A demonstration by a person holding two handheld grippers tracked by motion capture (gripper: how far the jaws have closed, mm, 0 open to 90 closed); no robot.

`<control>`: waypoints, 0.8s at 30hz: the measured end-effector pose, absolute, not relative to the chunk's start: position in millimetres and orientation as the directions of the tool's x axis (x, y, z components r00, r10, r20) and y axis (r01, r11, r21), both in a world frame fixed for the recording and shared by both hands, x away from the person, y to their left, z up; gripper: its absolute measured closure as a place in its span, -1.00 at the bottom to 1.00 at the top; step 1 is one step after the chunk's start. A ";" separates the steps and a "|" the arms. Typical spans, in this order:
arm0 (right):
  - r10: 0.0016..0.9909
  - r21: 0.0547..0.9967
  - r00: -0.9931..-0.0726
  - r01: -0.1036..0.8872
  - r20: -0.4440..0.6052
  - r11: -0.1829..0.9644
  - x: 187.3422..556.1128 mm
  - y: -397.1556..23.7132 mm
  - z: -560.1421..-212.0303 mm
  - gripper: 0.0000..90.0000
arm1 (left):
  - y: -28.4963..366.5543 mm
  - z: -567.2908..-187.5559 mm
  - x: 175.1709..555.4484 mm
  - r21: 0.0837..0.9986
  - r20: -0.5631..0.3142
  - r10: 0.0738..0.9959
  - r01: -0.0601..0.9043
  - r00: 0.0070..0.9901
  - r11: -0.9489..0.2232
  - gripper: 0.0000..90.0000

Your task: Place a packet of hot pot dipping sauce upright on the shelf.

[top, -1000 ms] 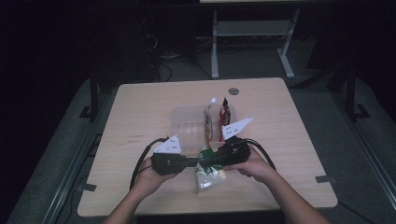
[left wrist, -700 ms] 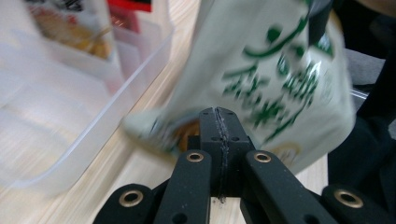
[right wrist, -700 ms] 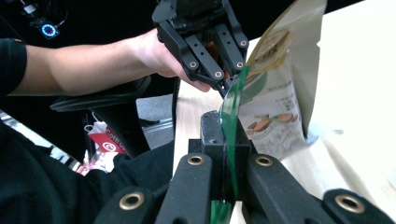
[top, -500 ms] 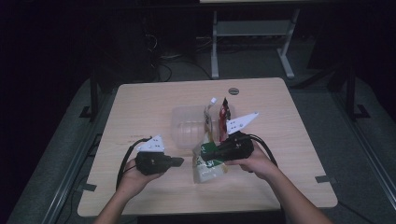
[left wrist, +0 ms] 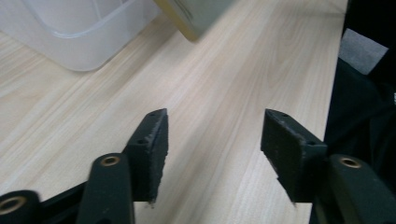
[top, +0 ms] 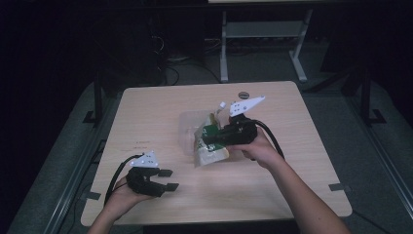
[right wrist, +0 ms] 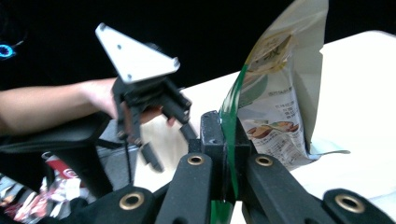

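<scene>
Snack bag [top: 208, 146] sits pinched edge-on in the right gripper [top: 207, 139], jaws clamped on its green edge; in the right gripper view the bag [right wrist: 275, 107] stands upright between the closed jaws, printed side showing nuts, top torn open, contents not visible. Bag hangs just off the table [top: 292, 195], its lower end near or touching the wood, can't tell which. Clear tub [top: 187, 131] lies just beyond the bag, touching or overlapping it; can't tell what's inside. In the left gripper view the tub [left wrist: 74, 32] corner sits ahead and left of the jaws, looks see-through. Left gripper [top: 165, 179] is well apart from the bag, near the table's front-left; its jaws have just been opening and stand wide, nothing between them, only bare wood [left wrist: 219, 84]. Small round dark thing [top: 243, 94] lies far beyond the right gripper.
</scene>
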State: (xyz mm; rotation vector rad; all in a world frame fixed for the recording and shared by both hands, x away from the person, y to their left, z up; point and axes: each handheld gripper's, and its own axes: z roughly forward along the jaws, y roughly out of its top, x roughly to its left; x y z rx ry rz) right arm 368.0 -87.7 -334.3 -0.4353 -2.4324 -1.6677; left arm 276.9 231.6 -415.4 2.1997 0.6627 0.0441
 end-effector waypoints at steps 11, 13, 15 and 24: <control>0.209 0.891 -0.938 0.331 0.276 0.310 400.1 -77.0 -320.8 1.00 | 233.8 -420.2 274.7 0.718 -0.172 0.509 0.461 0.843 -0.522 -0.50; 0.222 0.890 -0.935 0.336 0.276 0.309 404.5 -75.6 -320.7 1.00 | 233.9 -420.9 274.5 0.719 -0.175 0.510 0.463 0.842 -0.518 -0.53; 0.239 0.886 -0.931 0.342 0.275 0.312 408.0 -74.3 -321.1 1.00 | 233.7 -421.5 274.7 0.719 -0.174 0.506 0.460 0.845 -0.521 -0.53; 0.286 0.872 -0.917 0.367 0.279 0.325 419.8 -70.9 -332.0 1.00 | 232.7 -423.7 273.9 0.712 -0.186 0.505 0.470 0.843 -0.522 -0.53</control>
